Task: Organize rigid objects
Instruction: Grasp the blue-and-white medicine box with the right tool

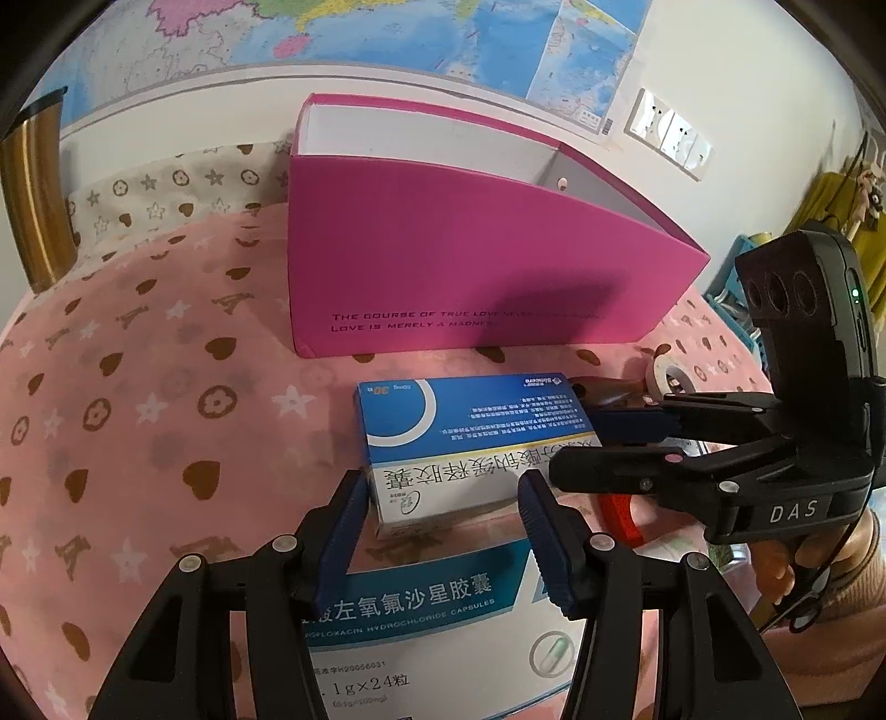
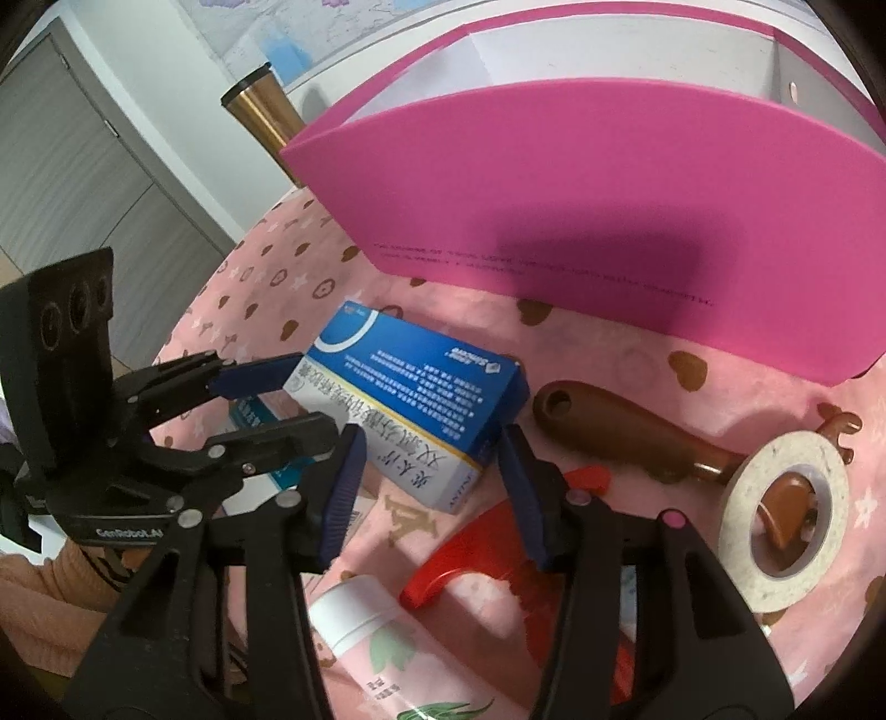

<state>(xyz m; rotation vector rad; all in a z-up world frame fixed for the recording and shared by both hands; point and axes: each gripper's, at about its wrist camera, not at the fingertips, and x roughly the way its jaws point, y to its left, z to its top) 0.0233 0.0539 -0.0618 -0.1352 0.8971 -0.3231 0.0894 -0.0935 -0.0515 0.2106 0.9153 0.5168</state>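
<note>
We are working before the pink box (image 1: 470,260), standing open-topped beyond both sets of fingers on the bench (image 1: 138,387). The blue medicine carton (image 1: 470,443) is lying between our left gripper (image 1: 443,531), spread apart and not clamping, and our right gripper (image 2: 429,493), likewise spread. We judge we are lining up the pick; next, closing squarely, lifting into the box.

Home room: wall map (image 1: 387,33), patterned tablecloth (image 1: 138,387)
</note>
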